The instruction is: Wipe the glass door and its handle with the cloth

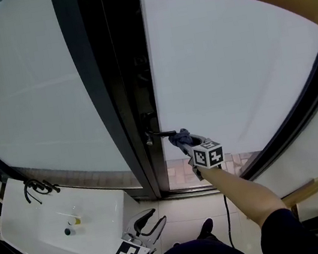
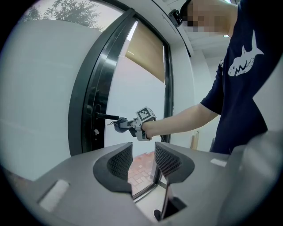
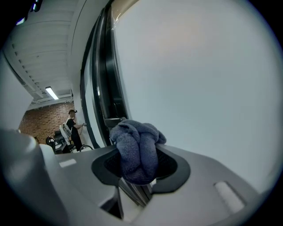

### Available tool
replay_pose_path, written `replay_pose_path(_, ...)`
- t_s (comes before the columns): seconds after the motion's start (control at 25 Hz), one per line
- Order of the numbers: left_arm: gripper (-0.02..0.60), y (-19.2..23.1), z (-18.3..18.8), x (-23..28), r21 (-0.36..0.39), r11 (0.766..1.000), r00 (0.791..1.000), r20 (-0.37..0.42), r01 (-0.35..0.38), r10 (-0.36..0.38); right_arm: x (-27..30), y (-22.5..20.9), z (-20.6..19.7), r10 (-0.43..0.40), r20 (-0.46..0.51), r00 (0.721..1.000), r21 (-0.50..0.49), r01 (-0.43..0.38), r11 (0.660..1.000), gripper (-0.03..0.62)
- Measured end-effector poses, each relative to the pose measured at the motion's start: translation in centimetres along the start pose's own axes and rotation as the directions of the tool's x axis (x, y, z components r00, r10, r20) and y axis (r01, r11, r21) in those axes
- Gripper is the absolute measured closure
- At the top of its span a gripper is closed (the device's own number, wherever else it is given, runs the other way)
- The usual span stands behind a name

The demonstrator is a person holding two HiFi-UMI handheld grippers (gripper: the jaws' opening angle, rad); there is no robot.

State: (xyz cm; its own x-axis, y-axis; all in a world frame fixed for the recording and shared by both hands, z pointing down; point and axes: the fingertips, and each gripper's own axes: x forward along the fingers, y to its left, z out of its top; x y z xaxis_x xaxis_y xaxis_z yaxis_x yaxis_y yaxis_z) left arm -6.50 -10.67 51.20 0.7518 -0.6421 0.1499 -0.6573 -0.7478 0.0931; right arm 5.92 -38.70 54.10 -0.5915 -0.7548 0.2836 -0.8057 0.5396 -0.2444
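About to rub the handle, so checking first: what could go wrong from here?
The cloth is a bunched wad in the right gripper, so it may snag on the handle and pull loose. Pressing the handle could swing the door; the left gripper hangs open, not steadying it.

The handle (image 1: 159,133) and dark door frame (image 1: 106,102) block you just left of the cloth (image 1: 179,136) in your right gripper (image 1: 183,141). Rightward, the glass door (image 1: 228,68) is unobstructed. A white table (image 1: 18,224) stands near left, beside your left gripper (image 1: 151,221).
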Motion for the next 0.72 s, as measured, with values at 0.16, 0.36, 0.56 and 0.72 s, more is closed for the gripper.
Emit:
replay_pose_path(0.16, 0.430, 0.1, 0.0, -0.2, -0.007, 1.000, 1.000, 0.001, -0.011, 0.011, 1.4, 1.4, -2.0, 0.026, -0.061, 0.998, -0.026, -0.027, 0.999, 0.450)
replay_pose_path(0.36, 0.430, 0.6, -0.2, -0.6, -0.018, 0.999, 0.999, -0.004, -0.040, 0.040, 5.3, 5.2, -1.3, 0.097, -0.055, 0.994, -0.019, -0.098, 0.995, 0.448)
replay_pose_path(0.56, 0.430, 1.0, -0.4, -1.1, -0.039, 0.996, 0.997, -0.009, -0.079, 0.079, 8.8, 6.3, 0.0, 0.059, -0.056, 0.997, 0.031, -0.057, 0.998, 0.448)
replay_pose_path(0.72, 0.430, 1.8, -1.7, -1.7, -0.044, 0.993, 0.994, -0.021, -0.109, 0.108, 9.5, 6.7, -0.1, 0.024, -0.098, 0.995, -0.025, -0.027, 0.999, 0.450)
